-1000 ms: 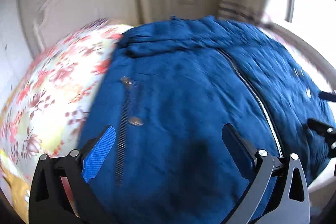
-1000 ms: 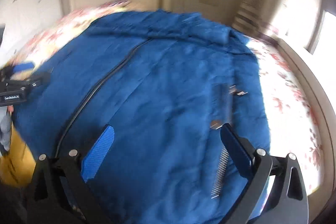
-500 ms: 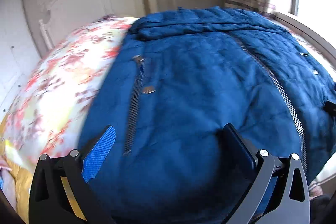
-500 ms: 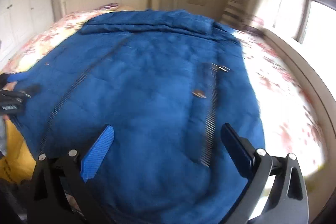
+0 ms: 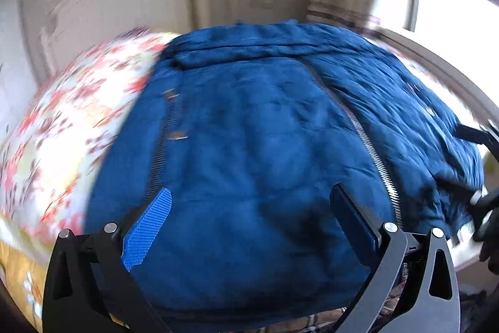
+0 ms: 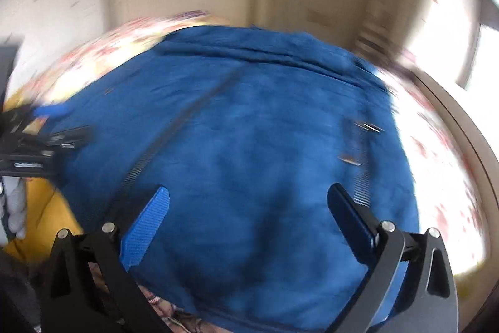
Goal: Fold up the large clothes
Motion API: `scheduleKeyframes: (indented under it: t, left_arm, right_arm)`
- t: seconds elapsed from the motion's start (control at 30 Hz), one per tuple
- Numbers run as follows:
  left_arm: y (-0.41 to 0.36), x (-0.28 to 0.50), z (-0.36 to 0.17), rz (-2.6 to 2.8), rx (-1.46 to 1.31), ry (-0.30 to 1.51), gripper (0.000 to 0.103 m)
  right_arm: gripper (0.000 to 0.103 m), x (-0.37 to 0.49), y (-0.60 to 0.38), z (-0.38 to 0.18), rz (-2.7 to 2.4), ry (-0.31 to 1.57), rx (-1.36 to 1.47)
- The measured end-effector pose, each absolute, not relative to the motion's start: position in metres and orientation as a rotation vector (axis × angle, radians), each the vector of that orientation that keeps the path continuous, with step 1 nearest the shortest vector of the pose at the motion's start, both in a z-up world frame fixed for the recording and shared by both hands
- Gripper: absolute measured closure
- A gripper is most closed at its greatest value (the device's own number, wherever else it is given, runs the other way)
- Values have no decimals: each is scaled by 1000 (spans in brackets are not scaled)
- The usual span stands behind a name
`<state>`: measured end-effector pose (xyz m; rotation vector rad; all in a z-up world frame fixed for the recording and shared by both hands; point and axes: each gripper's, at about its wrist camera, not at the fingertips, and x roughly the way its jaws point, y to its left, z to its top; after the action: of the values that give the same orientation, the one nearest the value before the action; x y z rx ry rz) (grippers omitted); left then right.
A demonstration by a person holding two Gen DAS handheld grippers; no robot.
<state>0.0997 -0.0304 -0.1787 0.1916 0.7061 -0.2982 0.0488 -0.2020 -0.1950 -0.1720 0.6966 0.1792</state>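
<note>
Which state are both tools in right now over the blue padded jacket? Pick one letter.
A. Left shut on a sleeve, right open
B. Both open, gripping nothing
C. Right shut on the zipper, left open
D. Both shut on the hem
B: the left tool and the right tool each have their fingers spread wide, with the blue padded jacket lying flat on the floral bedspread between them, ungripped.
</note>
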Motion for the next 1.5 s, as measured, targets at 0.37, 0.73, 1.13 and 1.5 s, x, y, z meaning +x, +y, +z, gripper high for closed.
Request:
scheduleKeyframes:
  t: [0.37, 0.73, 1.13, 1.5]
  left_arm:
    - [30, 89, -182, -229, 104, 684, 4]
    - [134, 54, -203, -118, -11, 699, 4]
    - [118, 52, -221, -272, -18, 741, 4]
    - [110, 68, -220, -365, -54, 719, 10]
  right_arm:
    - [3, 33, -235, -200, 199, 740, -141]
    - [3, -43, -368, -232, 59, 766, 159]
    - [39, -32, -368, -256, 223, 696, 286]
    - [34, -10, -377, -264, 255, 703, 351]
